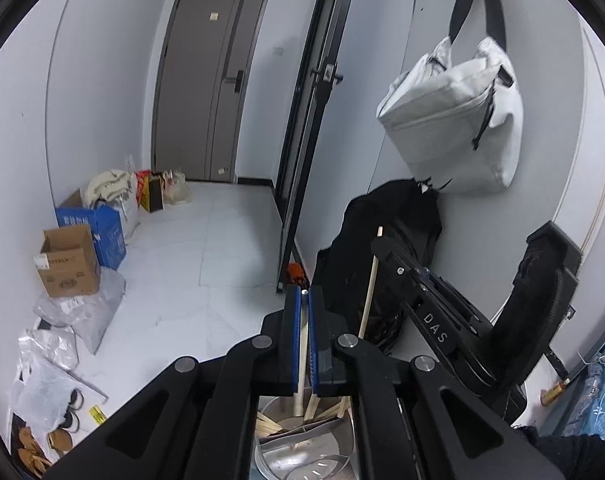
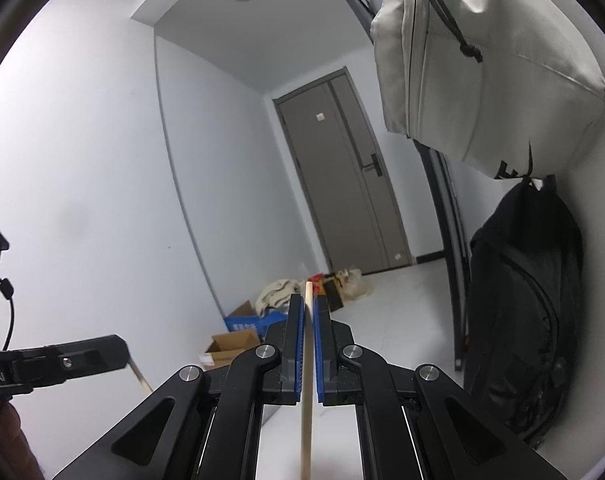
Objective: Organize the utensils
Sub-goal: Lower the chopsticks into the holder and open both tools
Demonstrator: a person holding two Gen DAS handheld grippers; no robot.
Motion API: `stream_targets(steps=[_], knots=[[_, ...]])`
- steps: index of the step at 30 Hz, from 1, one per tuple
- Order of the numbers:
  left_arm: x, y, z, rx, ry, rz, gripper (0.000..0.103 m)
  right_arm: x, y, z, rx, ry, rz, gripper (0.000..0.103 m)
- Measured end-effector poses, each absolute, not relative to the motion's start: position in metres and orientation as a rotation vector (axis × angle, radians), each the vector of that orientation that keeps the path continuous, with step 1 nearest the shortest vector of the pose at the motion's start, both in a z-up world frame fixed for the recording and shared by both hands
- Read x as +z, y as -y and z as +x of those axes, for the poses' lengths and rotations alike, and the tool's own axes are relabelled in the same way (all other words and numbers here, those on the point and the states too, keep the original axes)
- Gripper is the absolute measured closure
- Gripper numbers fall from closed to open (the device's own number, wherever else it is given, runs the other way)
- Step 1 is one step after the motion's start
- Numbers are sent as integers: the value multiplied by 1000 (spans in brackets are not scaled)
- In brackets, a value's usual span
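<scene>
Carrying one wooden chopstick apiece is the step in hand, judging by how both tools are loaded. Taking the grey door (image 1: 210, 80) as the landmark and going left to right in the left wrist view: cardboard boxes (image 1: 68, 262) sit on the floor well left of and below the door, their printed labels too small to read. Below the door, the left gripper (image 1: 305, 340) has its blue pads pressed together on a pale chopstick (image 1: 301, 364), whose lower end runs down toward a steel utensil holder (image 1: 302, 452) under the linkage; more wooden sticks stand in it, though the fisheye edge makes its compartments hard to sort out. Right of the door, the right gripper (image 1: 386, 248) reaches in with a second chopstick (image 1: 368, 288) slanting beneath it; "DAS" is printed on its arm. A grey bag (image 1: 454, 120) hangs farther right.

In the right wrist view, that right gripper (image 2: 308, 344) pinches its chopstick (image 2: 307, 360) between near-closed pads, the tip poking out below and left of the door (image 2: 342, 184). The other tool at far left shows "bot.AI".

Next, each stick probably needs lowering end-first into the holder before the pads release.
</scene>
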State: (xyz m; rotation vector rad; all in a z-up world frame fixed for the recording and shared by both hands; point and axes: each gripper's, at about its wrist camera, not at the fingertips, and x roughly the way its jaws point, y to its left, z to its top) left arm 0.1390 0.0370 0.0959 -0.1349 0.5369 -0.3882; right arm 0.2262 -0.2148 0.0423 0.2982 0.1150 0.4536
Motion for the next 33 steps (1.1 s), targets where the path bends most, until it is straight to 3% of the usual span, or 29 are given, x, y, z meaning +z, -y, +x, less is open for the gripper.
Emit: stream_targets(steps=[15,33], knots=[[69,-35,158,-393,-604,-113,103,15,195,224,461,-52,234,99],[42,-37,161,-439,-658,-135,103,4,195,204,581,-110,57,99]])
